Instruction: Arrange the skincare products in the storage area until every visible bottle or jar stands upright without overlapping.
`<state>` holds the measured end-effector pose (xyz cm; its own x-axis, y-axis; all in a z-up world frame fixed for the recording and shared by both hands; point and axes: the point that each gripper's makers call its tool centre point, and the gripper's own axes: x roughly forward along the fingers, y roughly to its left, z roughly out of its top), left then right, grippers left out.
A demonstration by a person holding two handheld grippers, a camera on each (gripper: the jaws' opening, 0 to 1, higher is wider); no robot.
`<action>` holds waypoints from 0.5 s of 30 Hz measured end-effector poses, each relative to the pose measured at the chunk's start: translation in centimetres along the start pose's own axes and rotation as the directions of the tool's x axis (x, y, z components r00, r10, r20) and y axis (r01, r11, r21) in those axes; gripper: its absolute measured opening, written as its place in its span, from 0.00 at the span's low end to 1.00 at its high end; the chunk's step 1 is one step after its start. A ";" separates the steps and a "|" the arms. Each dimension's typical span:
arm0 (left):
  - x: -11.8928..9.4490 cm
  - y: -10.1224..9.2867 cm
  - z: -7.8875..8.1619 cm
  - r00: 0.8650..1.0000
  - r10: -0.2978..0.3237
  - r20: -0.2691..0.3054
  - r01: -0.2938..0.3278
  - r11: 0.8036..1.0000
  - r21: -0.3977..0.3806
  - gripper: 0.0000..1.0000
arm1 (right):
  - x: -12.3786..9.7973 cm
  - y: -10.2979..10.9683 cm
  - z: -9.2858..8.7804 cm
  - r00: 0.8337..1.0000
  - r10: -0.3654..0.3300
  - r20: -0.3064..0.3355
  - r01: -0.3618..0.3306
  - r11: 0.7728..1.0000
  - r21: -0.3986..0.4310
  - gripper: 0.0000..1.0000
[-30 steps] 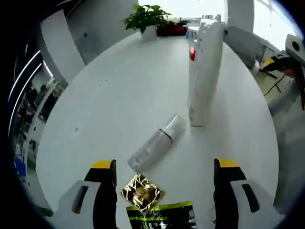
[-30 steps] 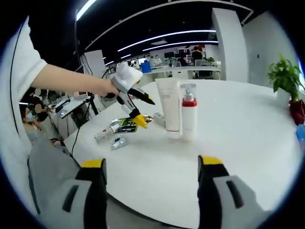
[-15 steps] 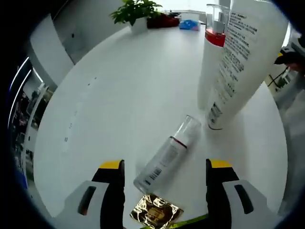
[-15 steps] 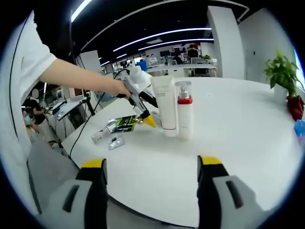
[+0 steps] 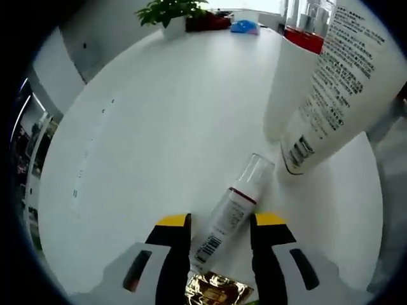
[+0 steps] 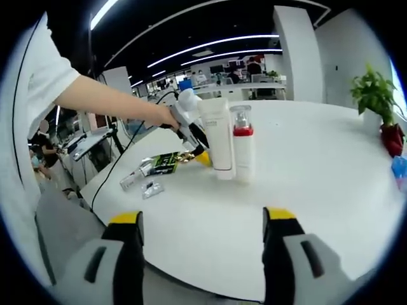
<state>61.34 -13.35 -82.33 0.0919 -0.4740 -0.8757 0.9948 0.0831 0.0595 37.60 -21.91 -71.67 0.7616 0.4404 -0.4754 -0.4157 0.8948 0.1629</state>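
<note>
A slim clear bottle (image 5: 232,213) with a dark band lies on its side on the round white table (image 5: 146,127). It lies between the jaws of my left gripper (image 5: 221,222), which stand narrowed close beside it but still open. Just beyond, a tall white tube (image 5: 337,82) and a pump bottle with a red collar (image 5: 299,70) stand upright side by side. The right gripper view shows the tube (image 6: 217,143) and the pump bottle (image 6: 241,149) in mid-table, with the left gripper (image 6: 202,155) reaching in behind them. My right gripper (image 6: 202,216) hovers open at the table's near edge.
A gold sachet (image 5: 219,293) lies just under the left jaws. A green-black sachet (image 6: 162,164), a small lying tube (image 6: 133,180) and a small packet (image 6: 151,189) sit near the table's left edge. A potted plant (image 6: 375,95) stands at the far right.
The left gripper has moved forward and down over the lying bottle, and its jaws have narrowed around it. The right gripper has stayed open and nearly still.
</note>
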 end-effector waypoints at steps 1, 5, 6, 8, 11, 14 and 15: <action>0.0 -0.1 0.0 1.000 -0.004 -0.002 0.004 1.000 -0.003 0.29 | 0.0 0.0 0.0 1.000 0.000 -0.001 0.000 1.000 0.000 0.77; -0.1 -0.8 -0.1 1.000 -0.024 -0.012 0.024 0.999 -0.045 0.22 | 0.0 0.0 0.0 1.000 -0.001 0.000 0.001 1.000 -0.004 0.77; -0.1 -0.8 -0.2 1.000 -0.025 -0.014 0.024 0.998 -0.054 0.21 | 0.0 0.0 0.0 1.000 -0.001 -0.001 0.001 1.000 -0.004 0.77; -0.1 -0.9 -0.3 0.999 -0.029 -0.021 0.027 0.997 -0.071 0.19 | 0.0 0.0 0.0 1.000 -0.003 0.002 0.003 1.000 -0.005 0.76; -0.2 -1.0 -0.3 1.000 -0.011 -0.028 0.010 0.998 -0.060 0.18 | -0.1 -0.1 0.1 1.000 -0.007 0.004 0.007 1.000 -0.006 0.76; -0.3 -1.2 -0.2 1.000 -0.014 -0.027 0.012 0.996 -0.086 0.17 | -0.1 0.0 0.1 1.000 -0.008 0.006 0.008 1.000 -0.010 0.76; -0.3 -1.2 -0.2 1.000 -0.012 -0.026 0.009 0.996 -0.091 0.17 | -0.1 0.0 0.1 1.000 -0.008 0.005 0.008 1.000 -0.011 0.76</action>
<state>60.14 -13.08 -82.22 0.0789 -0.4518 -0.8886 0.9874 0.1583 0.0072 37.58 -21.96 -71.54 0.7675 0.4338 -0.4720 -0.4153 0.8973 0.1495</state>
